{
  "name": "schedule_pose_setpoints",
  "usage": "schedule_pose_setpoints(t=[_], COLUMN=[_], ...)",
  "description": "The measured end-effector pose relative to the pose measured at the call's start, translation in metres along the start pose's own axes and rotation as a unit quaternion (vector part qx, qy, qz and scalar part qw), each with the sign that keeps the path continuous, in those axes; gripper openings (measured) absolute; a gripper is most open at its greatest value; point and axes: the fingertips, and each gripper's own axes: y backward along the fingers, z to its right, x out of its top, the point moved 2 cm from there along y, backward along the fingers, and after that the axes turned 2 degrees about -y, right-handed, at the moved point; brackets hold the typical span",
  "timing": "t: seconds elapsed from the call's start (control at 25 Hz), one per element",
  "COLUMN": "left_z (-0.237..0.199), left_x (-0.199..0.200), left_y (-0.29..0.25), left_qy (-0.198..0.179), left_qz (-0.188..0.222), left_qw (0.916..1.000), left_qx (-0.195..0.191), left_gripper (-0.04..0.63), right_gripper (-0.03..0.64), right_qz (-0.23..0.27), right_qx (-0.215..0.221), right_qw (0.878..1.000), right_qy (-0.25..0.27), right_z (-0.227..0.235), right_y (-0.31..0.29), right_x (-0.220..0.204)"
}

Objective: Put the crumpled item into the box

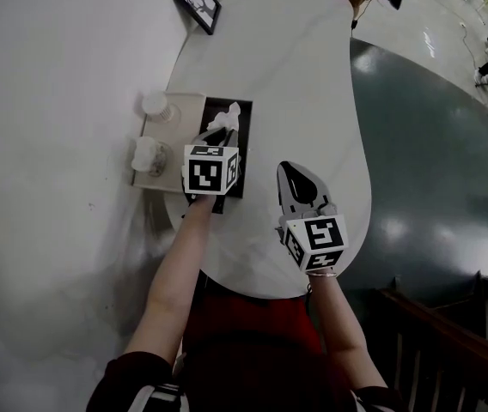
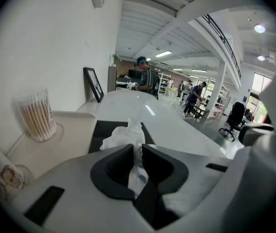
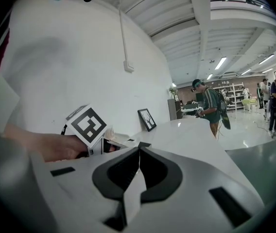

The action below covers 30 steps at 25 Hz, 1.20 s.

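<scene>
A crumpled white tissue [image 2: 123,138] is pinched between the jaws of my left gripper [image 2: 137,152], which is shut on it. In the head view the tissue [image 1: 228,112] pokes out ahead of the left gripper [image 1: 218,132], directly over the black box [image 1: 250,144] on the white table. The box's dark opening [image 2: 107,130] lies just beyond the jaws in the left gripper view. My right gripper [image 1: 294,178] rests over the table to the right of the box, jaws shut with nothing between them [image 3: 139,159].
A beige tray [image 1: 191,103] left of the box holds two clear jars [image 1: 155,106], one with cotton swabs [image 2: 35,116]. A framed picture [image 1: 198,2] leans on the wall at the back. The table edge [image 1: 360,187] curves at right, dark floor beyond. People stand far off.
</scene>
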Motion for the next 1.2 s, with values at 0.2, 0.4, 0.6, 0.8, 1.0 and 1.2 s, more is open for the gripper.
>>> schedule_pose_setpoints(t=[0.2, 0.4, 0.6, 0.8, 1.0, 1.2], left_z=[-0.002, -0.001, -0.001, -0.002, -0.002, 0.002], left_x=[-0.006, -0.014, -0.02, -0.022, -0.023, -0.017], left_y=[-0.006, -0.014, -0.02, -0.023, -0.025, -0.022], left_qy=[0.008, 0.004, 0.006, 0.012, 0.017, 0.022], left_qz=[-0.014, -0.036, -0.052, -0.066, -0.069, -0.054], left_qw=[0.9999, 0.9993, 0.9986, 0.9977, 0.9973, 0.9979], left_qx=[0.001, -0.004, -0.009, -0.009, -0.016, -0.028], left_gripper=[0.069, 0.069, 0.069, 0.069, 0.071, 0.098], right_gripper=[0.015, 0.015, 0.015, 0.015, 0.015, 0.015], right_qz=[-0.008, -0.014, -0.02, -0.026, -0.025, -0.025], right_qx=[0.006, 0.001, 0.0, 0.0, 0.0, -0.001], right_qw=[1.0, 1.0, 1.0, 1.0, 1.0, 1.0], right_qy=[0.002, -0.003, -0.007, -0.01, -0.013, -0.011], right_z=[-0.001, 0.003, 0.005, 0.006, 0.006, 0.006], right_y=[-0.003, -0.006, -0.011, -0.012, -0.012, -0.011], right_x=[-0.004, -0.008, -0.01, -0.013, -0.013, -0.011])
